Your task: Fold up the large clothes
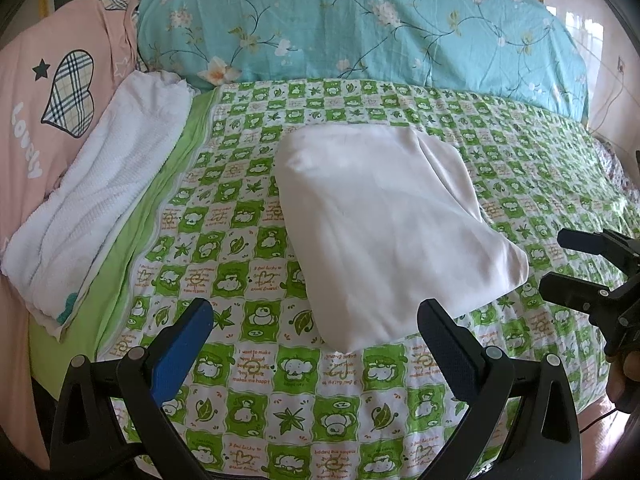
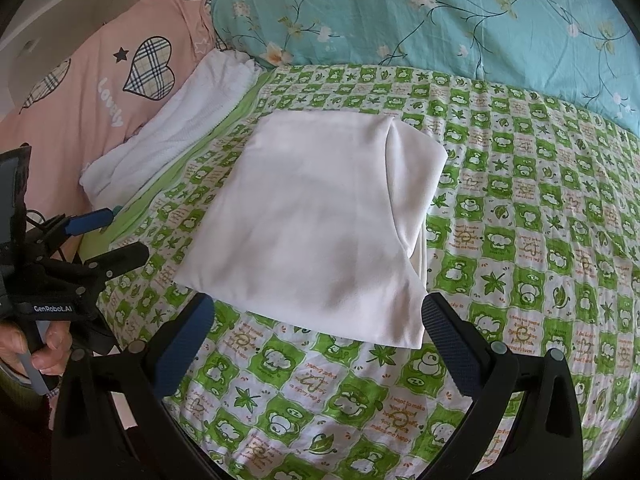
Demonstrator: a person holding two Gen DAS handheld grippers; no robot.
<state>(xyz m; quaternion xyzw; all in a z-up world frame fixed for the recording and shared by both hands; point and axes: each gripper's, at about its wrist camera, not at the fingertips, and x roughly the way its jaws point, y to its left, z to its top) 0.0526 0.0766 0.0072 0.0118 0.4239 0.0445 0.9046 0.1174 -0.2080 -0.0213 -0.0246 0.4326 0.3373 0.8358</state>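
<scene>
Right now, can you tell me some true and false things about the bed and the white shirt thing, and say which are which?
1. The folded white garment lies on the green checked sheet. True.
2. The left gripper is clamped on the garment. False: its jaws stand wide open, holding nothing.
3. The right gripper is open too. True.
4. The white towel lies on top of the garment. False: it lies apart, off to the left beside the pink pillow.
5. The blue floral quilt sits at the far side of the bed. True.
6. The pink pillow has a round ball printed on it. False: it shows plaid hearts, a star and the word Lovely.
</scene>
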